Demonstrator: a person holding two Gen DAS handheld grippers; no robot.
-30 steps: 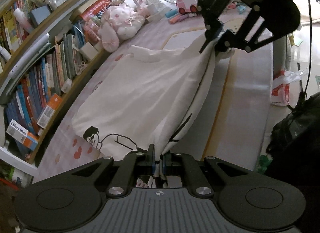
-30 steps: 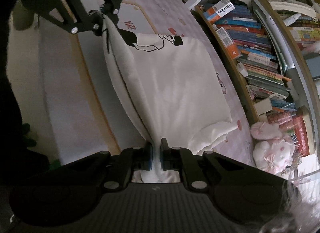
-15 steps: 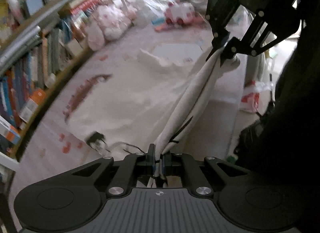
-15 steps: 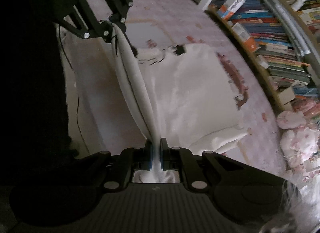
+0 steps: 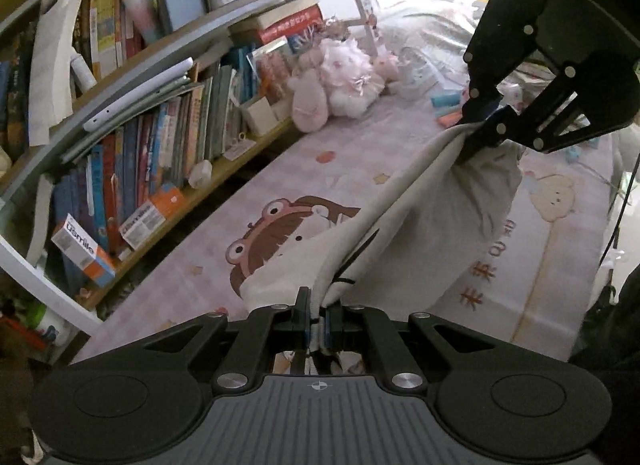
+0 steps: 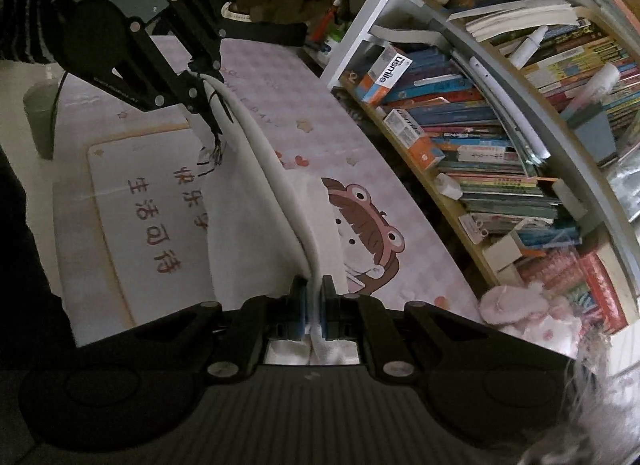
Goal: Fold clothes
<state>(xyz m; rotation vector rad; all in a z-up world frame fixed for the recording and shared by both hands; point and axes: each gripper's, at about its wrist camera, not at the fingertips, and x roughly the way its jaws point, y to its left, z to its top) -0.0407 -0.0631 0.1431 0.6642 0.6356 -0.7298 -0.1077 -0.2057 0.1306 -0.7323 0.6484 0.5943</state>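
A garment hangs stretched between the left gripper and the right gripper, above a play mat spread on the floor. A bookshelf runs along the mat's far edge — on the left in the left wrist view, on the right in the right wrist view. Plush toys sit on the mat at the shelf's end, beside the books; small toys lie just beyond — nearer the right gripper.

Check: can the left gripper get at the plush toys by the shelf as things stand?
Probably not. The left gripper is shut on the shirt, which is stretched to the right gripper. The plush toys lie far across the mat, though nothing blocks the path.
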